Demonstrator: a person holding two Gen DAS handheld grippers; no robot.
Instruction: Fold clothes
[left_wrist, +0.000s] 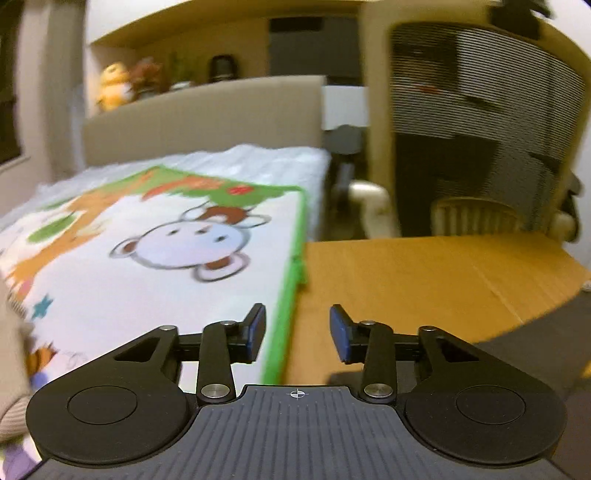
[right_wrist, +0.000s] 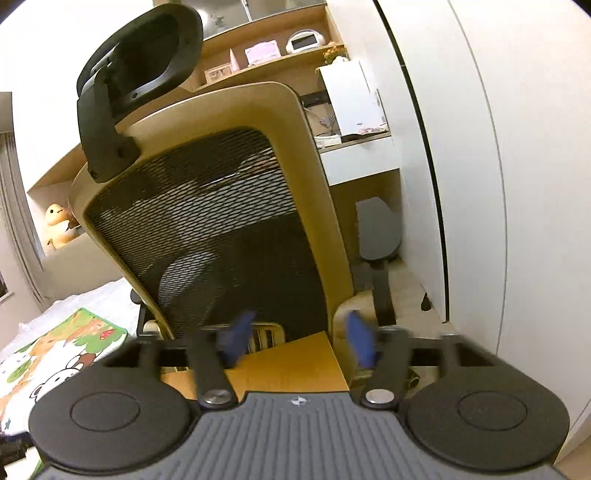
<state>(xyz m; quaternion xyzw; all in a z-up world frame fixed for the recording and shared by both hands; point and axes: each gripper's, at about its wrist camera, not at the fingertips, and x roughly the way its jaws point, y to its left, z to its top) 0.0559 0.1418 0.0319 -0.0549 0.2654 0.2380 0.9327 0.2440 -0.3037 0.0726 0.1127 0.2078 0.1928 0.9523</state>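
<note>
While the left gripper (left_wrist: 297, 332) hangs over the near edge of the bed, its blue pads (left_wrist: 255, 334) stand a narrow gap apart with nothing between them, and just beyond them lies the cartoon mat (left_wrist: 159, 258): white ground, bright green border, a round-faced monkey with brown ears printed upside down from this angle, orange animal shapes and a small teal star towards its left side. At the far left edge of the left wrist view, touching that mat's near corner, there's a pale beige ribbed knit garment (left_wrist: 13, 369), only a blurred sliver of it showing, so its shape cannot be made out; it sits well to the left of the left gripper, not between the fingers. To the right of the mat runs a flat brown cardboard sheet (left_wrist: 424, 280), and the gap between the pads hangs right over the mat's green edge where it meets that cardboard. Over on the other side, the right gripper (right_wrist: 297, 341) is blurred, its blue pads (right_wrist: 360, 343) standing moderately apart and gripping nothing, pointed at the mesh-backed office chair (right_wrist: 236, 221) beyond the mat's right side. No lettering, brand or label is readable anywhere
</note>
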